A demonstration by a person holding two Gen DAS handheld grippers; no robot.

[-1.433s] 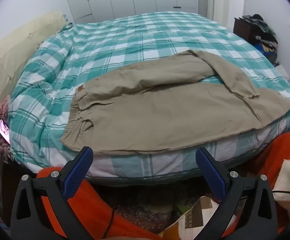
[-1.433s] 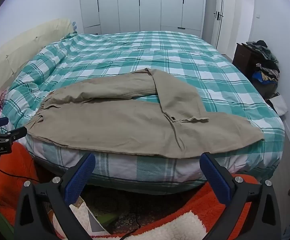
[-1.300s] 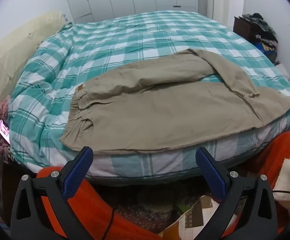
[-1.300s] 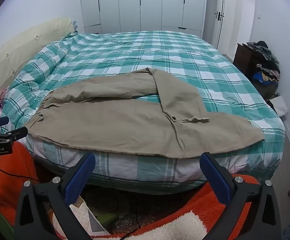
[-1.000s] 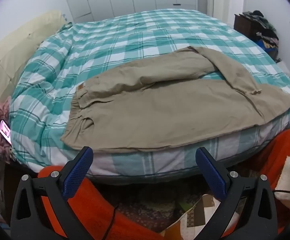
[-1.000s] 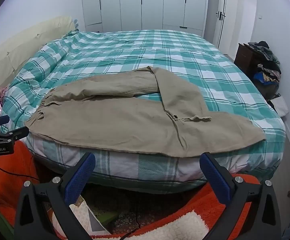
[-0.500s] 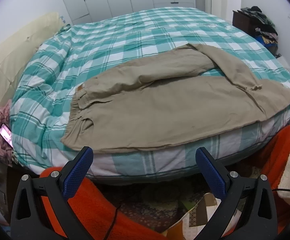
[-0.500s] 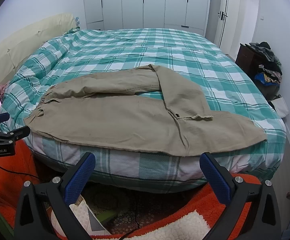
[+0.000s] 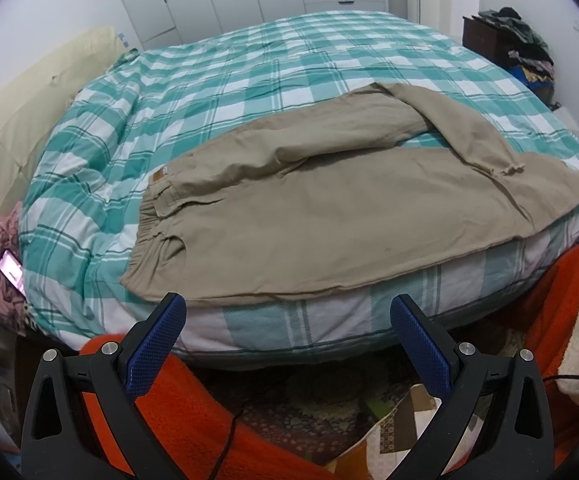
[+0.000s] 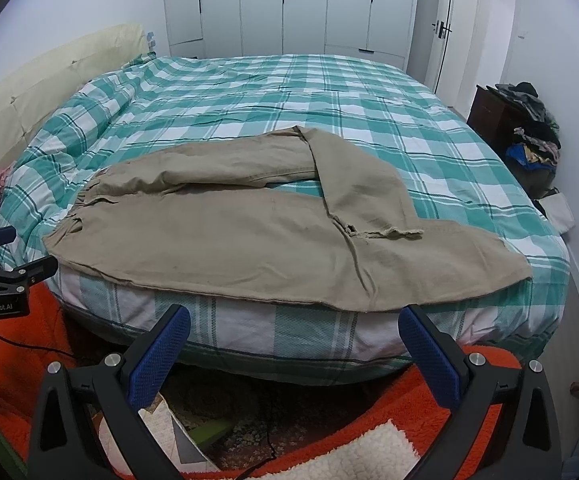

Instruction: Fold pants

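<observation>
Khaki pants (image 9: pixel 329 208) lie flat along the near edge of the bed (image 9: pixel 249 68), waistband to the left, legs to the right. The far leg is bent back over the near leg, its hem (image 10: pixel 385 234) resting on it. My left gripper (image 9: pixel 289 316) is open and empty, below the bed's edge near the waistband side. My right gripper (image 10: pixel 295 324) is open and empty, below the bed's edge under the pants (image 10: pixel 249 236). The left gripper also shows at the left edge of the right wrist view (image 10: pixel 1 256).
The bed (image 10: pixel 329 92) has a teal checked cover and a cream headboard (image 10: pixel 49 80) at left. An orange blanket (image 9: pixel 209 420) and patterned rug lie on the floor below. A dark cabinet piled with clothes (image 10: pixel 529 128) stands at right. A lit phone (image 9: pixel 11 272) lies at left.
Both grippers have risen a little and moved slightly closer to the bed. The pants have not moved.
</observation>
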